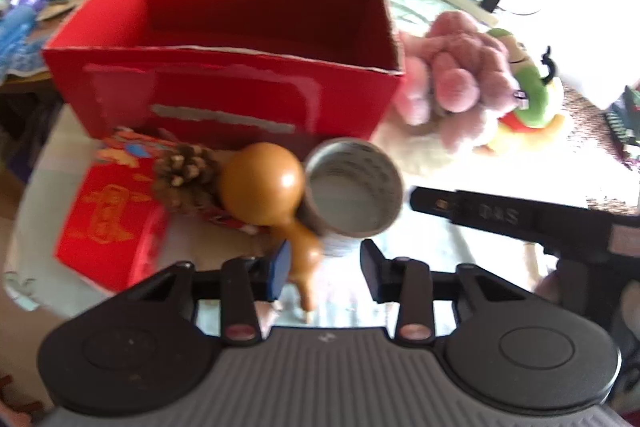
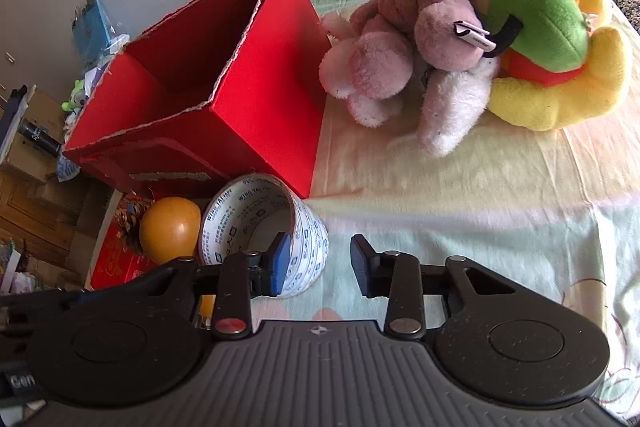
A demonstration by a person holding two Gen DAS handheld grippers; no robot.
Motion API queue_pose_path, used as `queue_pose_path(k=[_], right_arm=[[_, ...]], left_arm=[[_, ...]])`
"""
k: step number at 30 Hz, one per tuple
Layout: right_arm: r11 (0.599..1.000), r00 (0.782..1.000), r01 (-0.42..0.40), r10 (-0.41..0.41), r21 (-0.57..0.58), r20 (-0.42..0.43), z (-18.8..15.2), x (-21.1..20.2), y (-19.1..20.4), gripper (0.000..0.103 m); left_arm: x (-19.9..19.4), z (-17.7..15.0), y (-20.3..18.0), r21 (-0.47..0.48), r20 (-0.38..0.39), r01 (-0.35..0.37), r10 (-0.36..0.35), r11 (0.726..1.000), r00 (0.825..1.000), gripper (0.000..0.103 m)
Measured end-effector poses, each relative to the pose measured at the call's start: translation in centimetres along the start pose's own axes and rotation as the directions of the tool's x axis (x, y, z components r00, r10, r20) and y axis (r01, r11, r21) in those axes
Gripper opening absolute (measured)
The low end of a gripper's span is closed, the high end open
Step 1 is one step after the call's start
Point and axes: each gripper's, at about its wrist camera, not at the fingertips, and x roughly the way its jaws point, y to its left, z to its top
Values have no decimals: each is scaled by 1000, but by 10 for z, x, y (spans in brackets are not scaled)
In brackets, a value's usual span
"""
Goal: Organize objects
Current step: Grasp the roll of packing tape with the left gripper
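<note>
Both grippers were open, holding nothing: the left gripper (image 1: 324, 267) pointed at the gourd (image 1: 264, 183), its neck between the jaws; the right gripper (image 2: 318, 263) straddled the tape roll's (image 2: 264, 227) wall.

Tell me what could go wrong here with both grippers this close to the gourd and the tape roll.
1. The left gripper is open around the gourd's thin neck, and the tape roll touches the gourd, so closing may nudge the roll or let the smooth gourd slip.
2. The right gripper is open with one of its fingers at the roll; both grippers could collide.
3. The pine cone lies against the gourd and may get dragged along.
</note>
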Motion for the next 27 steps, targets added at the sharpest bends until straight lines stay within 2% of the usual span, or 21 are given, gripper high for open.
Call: queue_pose_path(k=[4, 8, 17, 27], right_arm=[[1000, 1000, -10, 10, 1, -4, 6, 10, -1, 32], [999, 999, -38, 38, -6, -22, 12, 18, 0, 27], [997, 996, -82, 82, -4, -47, 17, 31, 2, 17], [999, 999, -41, 41, 22, -35, 15, 20, -19, 14]], left_arm=[[12, 3, 0, -13, -37, 74, -74, 997, 997, 39], [26, 10, 3, -34, -94, 140, -143, 990, 985, 39], [41, 19, 8, -14, -131, 132, -133, 991, 982, 39], [61, 22, -2, 37, -181, 187, -177, 982, 967, 43]])
